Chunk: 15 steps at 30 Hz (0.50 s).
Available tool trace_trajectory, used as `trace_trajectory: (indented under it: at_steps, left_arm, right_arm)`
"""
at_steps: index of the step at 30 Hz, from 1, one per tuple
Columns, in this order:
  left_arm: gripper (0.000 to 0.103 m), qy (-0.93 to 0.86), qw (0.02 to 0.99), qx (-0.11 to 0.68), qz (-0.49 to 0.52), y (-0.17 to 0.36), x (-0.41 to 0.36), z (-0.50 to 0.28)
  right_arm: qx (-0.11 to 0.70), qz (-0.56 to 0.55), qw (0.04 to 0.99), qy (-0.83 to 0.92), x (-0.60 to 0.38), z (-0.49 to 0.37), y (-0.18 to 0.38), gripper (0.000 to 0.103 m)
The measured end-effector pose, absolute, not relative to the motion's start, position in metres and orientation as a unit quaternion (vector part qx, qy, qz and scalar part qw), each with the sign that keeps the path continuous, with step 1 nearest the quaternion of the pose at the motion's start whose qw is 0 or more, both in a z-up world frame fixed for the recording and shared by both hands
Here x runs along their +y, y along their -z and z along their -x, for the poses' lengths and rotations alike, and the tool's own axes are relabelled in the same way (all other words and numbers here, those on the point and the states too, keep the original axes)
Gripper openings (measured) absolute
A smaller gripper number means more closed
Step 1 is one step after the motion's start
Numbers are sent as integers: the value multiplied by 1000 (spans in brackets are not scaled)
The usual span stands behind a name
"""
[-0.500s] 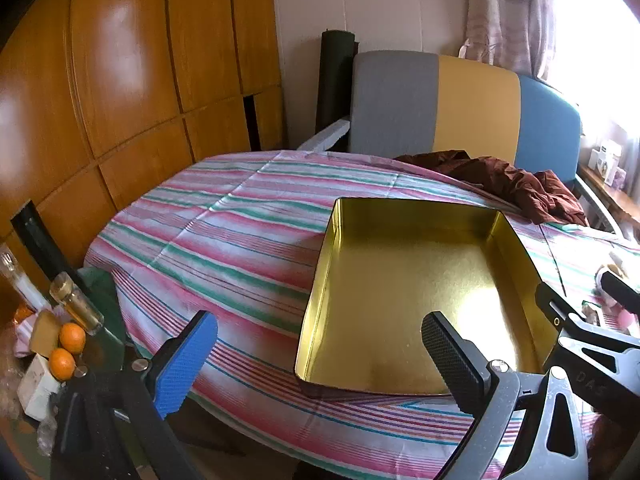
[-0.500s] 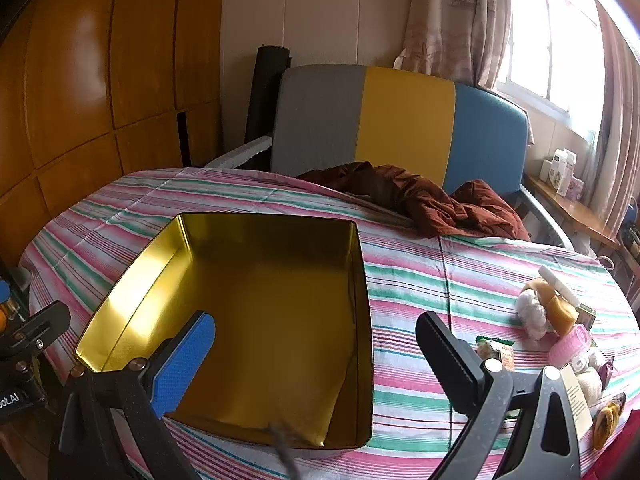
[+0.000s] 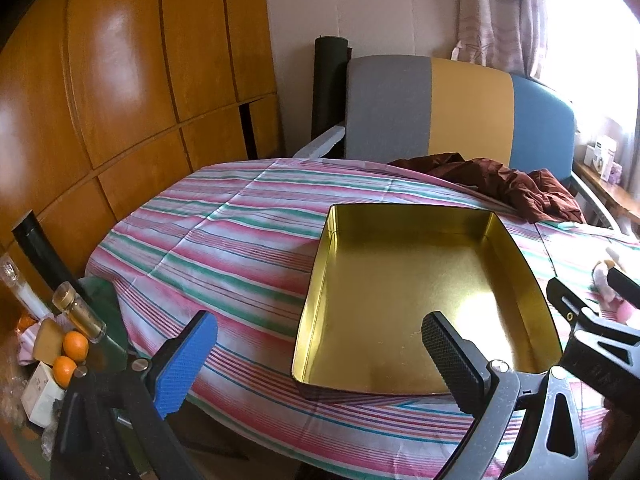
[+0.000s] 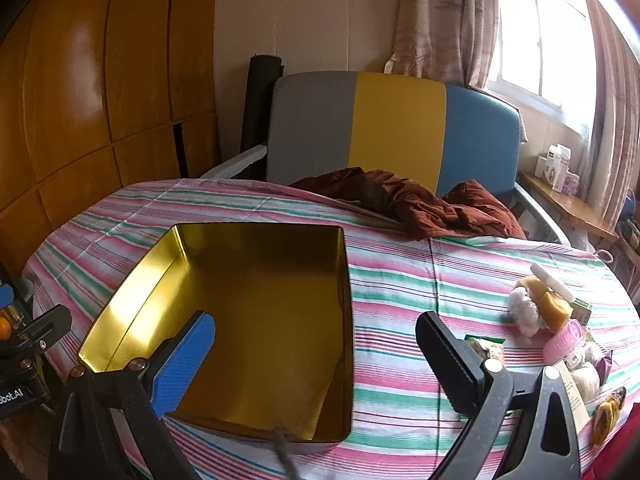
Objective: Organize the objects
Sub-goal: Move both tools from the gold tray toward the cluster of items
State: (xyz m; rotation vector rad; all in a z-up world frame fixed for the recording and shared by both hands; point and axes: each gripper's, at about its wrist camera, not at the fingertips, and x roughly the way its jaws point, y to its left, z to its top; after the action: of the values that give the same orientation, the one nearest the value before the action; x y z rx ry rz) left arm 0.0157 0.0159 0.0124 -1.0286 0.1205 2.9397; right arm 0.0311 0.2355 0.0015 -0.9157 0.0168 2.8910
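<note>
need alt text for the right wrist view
An empty gold tin sits on a striped tablecloth, with the open right gripper hovering over it. Small toiletries are piled to its right.

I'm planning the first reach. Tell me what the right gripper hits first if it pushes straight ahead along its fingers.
The right gripper, open and empty, points down at the table. Straight ahead lies the right wall of the gold tin, or the striped tablecloth just beside it; depth is hard to judge.
</note>
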Motion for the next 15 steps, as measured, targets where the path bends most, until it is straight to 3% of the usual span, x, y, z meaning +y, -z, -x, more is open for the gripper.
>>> trace_trajectory:
  at_steps: [15]
  left_arm:
    - [103, -939, 72, 33, 335, -12, 35, -18]
  right_arm:
    - [42, 286, 114, -950, 307, -46, -15, 103]
